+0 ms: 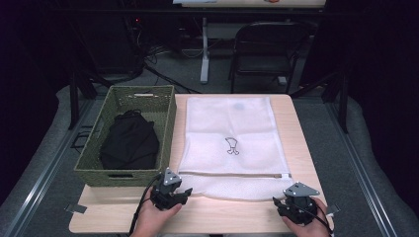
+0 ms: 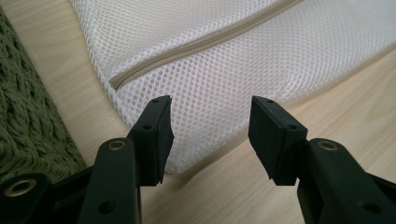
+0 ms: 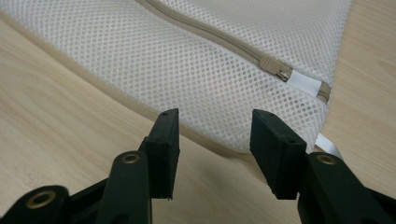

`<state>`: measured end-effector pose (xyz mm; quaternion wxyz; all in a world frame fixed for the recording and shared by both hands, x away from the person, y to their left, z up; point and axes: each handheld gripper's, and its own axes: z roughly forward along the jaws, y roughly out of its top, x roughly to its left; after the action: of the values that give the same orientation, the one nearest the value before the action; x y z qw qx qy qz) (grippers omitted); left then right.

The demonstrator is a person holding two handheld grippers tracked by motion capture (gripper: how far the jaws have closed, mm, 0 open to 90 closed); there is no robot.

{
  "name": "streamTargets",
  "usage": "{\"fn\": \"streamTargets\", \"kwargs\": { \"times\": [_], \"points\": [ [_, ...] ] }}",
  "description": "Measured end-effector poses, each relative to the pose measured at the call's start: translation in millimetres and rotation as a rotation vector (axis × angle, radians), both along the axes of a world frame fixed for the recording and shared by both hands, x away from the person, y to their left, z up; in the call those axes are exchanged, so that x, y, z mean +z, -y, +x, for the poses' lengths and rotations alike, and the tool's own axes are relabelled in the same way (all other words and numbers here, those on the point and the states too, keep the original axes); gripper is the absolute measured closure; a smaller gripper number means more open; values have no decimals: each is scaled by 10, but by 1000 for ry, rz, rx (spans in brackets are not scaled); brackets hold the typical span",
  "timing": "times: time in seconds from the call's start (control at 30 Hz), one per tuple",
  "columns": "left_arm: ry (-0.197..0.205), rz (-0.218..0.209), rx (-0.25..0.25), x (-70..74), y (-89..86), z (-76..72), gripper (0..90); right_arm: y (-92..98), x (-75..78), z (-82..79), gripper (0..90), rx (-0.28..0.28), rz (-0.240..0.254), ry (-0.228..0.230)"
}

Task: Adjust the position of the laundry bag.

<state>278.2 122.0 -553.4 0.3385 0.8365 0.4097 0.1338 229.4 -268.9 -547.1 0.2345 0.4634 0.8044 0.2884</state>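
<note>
Both your grippers, left gripper [image 1: 171, 193] and right gripper [image 1: 296, 203], stand parted and empty at the table's near edge before the zipped mesh laundry bag [image 1: 230, 143]; nothing gripped yet, everything remains.

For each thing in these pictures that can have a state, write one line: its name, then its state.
Mesh laundry bag: flat on the table, zipper closed.
Zipper pull: at the end of its track.
Woven basket: on the table beside the bag, holds clothing.
Black garment: bunched inside the basket.
Left gripper: open, at the bag's near corner, holding nothing.
Right gripper: open, at the bag's other near corner, holding nothing.
</note>
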Motion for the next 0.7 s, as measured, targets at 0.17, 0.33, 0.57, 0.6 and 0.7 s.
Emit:
{"fn": "streamTargets", "kwargs": {
  "times": [0.17,0.33,0.57,0.6,0.7],
  "points": [
    [17,4,-2,-3,-2,-36,517,28,-8,27,490,-22,-10,9],
    [11,28,-3,-12,15,-35,513,53,-25,44,496,-27,5,-6],
    [14,32,-5,-3,20,-37,487,89,-21,89,518,-39,16,1],
    [13,34,-2,-4,23,-38,485,86,-25,97,522,-37,17,-2],
    [9,36,-4,-22,52,-21,486,80,-23,104,524,-37,15,-3]
  ]
}}
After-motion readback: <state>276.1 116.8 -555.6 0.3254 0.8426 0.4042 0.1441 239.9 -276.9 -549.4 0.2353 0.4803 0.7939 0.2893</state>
